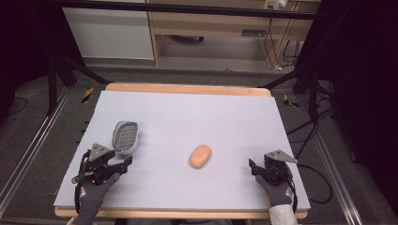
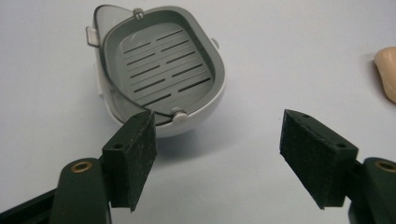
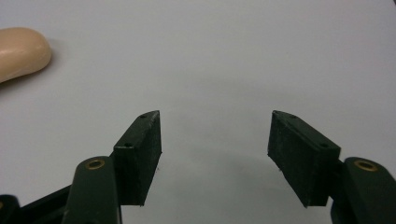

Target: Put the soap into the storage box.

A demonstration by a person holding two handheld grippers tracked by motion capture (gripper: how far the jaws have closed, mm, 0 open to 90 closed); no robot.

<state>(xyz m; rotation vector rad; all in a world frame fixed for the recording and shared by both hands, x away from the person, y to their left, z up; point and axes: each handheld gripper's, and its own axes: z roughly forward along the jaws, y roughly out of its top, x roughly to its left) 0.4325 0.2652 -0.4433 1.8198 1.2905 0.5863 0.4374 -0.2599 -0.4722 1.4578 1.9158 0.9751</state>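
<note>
We hold both tongs spread and empty at the near edge of the bench (image 1: 187,112). The left tongs (image 1: 126,164) sit just below the open soap dish (image 1: 126,137), the right tongs (image 1: 252,167) well apart from the soap bar (image 1: 200,156), which lies bare mid-bench between the two. To do this well, we judge the right tongs should come at the bar across its narrow width and close gently — it looks smooth and may slip. The dish is light, so the left tongs could steady its rim. Nothing lies in the path between bar and dish.
</note>
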